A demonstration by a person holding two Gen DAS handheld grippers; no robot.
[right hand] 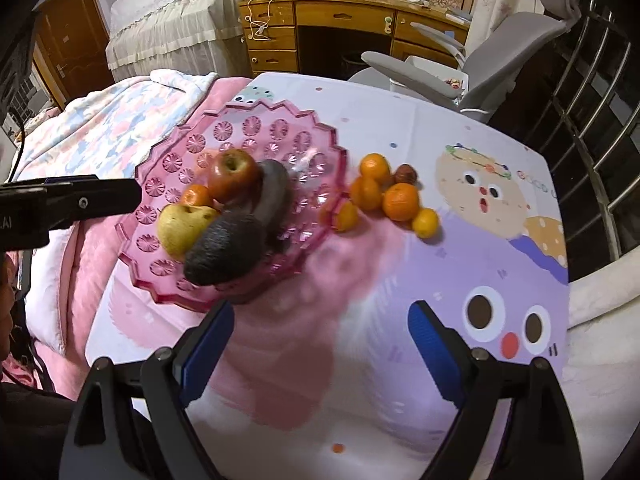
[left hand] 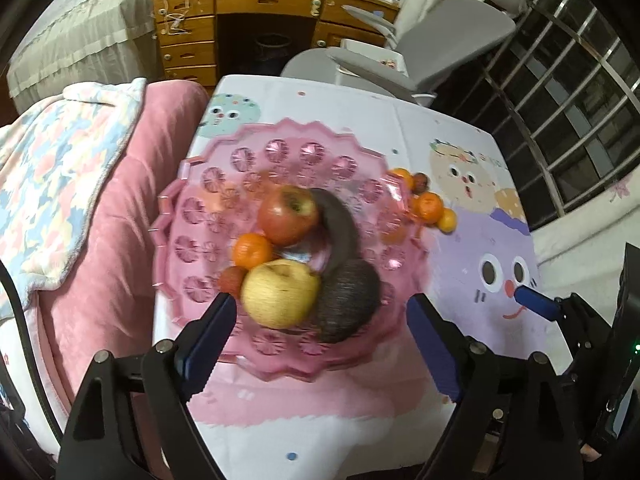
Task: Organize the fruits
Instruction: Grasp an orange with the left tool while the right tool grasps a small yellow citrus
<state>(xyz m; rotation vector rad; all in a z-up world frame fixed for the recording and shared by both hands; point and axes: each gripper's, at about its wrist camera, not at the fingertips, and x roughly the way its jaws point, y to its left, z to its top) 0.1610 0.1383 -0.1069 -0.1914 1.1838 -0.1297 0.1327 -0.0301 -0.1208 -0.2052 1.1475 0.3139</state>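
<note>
A pink plastic fruit bowl [left hand: 176, 216] stands on the cartoon tablecloth [right hand: 480, 264]. In it lie a red apple [left hand: 287, 214], a yellow pear [left hand: 280, 294], a mandarin [left hand: 252, 251], a dark avocado [left hand: 346, 306], a long dark fruit [left hand: 340, 224] and a small red fruit [left hand: 232, 280]. My left gripper [left hand: 320, 304] hangs open above the bowl's near side, with nothing between its pads. Several mandarins [right hand: 400, 201] and a small brown fruit [right hand: 406, 174] lie on the cloth right of the bowl [right hand: 160, 172]. My right gripper [right hand: 320, 312] is open and empty over bare cloth, nearer than the mandarins.
A pink bed with a flowered blanket [left hand: 60, 168] borders the table on the left. A grey office chair [right hand: 500, 64] and a wooden desk [right hand: 344, 28] stand beyond the far edge. Metal window bars [right hand: 600, 140] run along the right.
</note>
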